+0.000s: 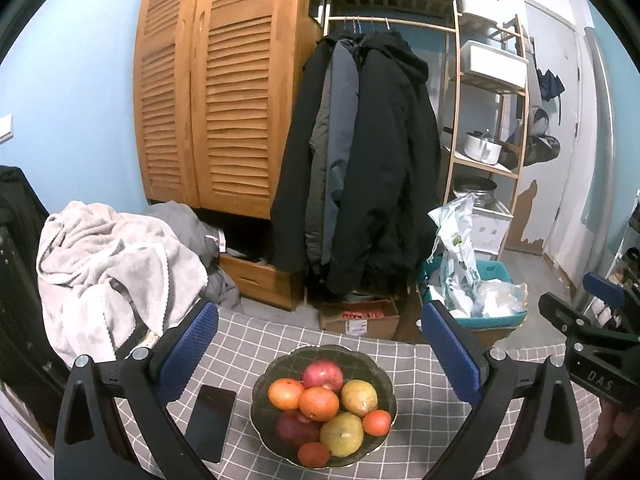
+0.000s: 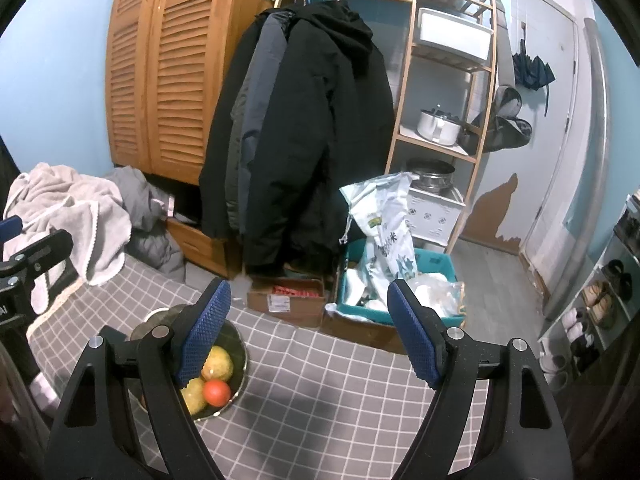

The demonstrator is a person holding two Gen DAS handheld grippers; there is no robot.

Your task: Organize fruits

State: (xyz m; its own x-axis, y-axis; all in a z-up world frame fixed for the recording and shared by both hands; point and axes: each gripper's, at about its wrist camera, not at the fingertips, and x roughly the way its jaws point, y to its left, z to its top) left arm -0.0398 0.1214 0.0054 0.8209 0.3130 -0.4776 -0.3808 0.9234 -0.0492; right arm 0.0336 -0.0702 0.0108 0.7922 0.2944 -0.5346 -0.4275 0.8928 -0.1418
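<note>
Yellow pear [image 1: 359, 397], stem toward camera.

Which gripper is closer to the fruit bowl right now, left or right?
Left. The left gripper is open straight over the fruit bowl, framing it between its fingers. The right gripper, also open, sits off to the bowl's right over bare tablecloth.

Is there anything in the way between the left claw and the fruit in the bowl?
Nothing visible is. The open left claw hangs above the dark round bowl of fruit, its blue pads wide on either side. The black phone lies flat beside the bowl, off to the left.
</note>
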